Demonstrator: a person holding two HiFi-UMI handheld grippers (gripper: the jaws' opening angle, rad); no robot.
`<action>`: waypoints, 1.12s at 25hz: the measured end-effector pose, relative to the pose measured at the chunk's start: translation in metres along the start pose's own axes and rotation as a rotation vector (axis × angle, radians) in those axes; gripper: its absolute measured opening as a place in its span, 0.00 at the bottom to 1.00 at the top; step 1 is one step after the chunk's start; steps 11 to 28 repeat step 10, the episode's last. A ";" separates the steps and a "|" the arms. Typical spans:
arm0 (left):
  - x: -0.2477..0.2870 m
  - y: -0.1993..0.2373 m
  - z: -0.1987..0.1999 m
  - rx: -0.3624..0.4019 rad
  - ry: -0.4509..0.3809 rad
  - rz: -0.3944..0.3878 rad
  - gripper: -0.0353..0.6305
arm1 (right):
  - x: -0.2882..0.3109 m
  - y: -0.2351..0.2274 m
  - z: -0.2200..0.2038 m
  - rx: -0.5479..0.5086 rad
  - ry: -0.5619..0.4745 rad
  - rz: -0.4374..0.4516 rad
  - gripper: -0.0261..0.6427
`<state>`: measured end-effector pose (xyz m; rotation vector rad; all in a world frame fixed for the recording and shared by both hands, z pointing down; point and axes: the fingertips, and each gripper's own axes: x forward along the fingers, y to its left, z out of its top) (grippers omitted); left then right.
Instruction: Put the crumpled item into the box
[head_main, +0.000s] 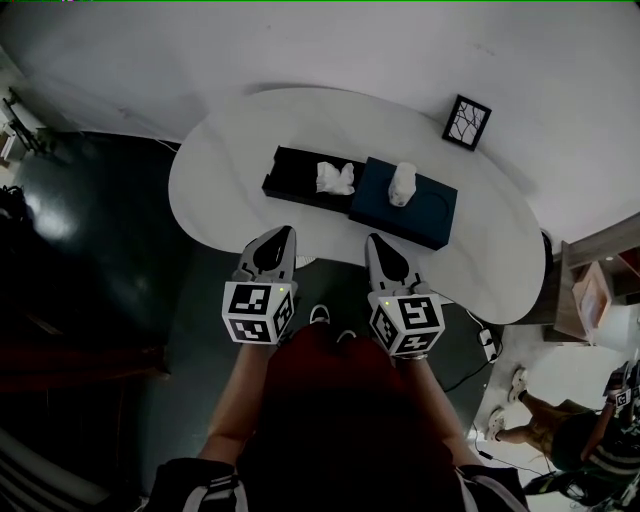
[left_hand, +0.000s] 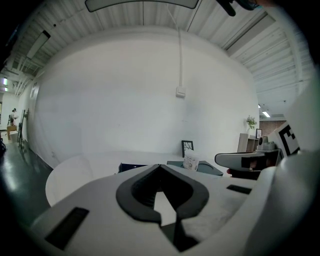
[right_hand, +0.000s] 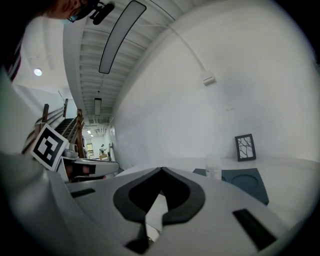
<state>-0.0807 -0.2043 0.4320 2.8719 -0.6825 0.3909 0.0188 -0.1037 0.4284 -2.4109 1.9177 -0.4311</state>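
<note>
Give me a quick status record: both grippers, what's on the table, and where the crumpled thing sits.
left gripper: shut, empty, near the table's front edge
right gripper: shut, empty, alongside the left
white table: carries everything below
black tray: open
crumpled white paper: lying in the black tray
dark blue box: against the tray's right end
pale container: standing on the dark blue box
framed picture: far side
</note>
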 end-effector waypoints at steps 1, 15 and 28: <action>-0.003 -0.001 0.000 -0.002 -0.002 0.004 0.09 | -0.003 0.001 0.000 -0.002 -0.002 0.005 0.06; -0.028 -0.025 -0.011 -0.011 0.004 0.023 0.09 | -0.037 0.006 -0.007 0.001 0.002 0.036 0.06; -0.028 -0.025 -0.011 -0.011 0.004 0.023 0.09 | -0.037 0.006 -0.007 0.001 0.002 0.036 0.06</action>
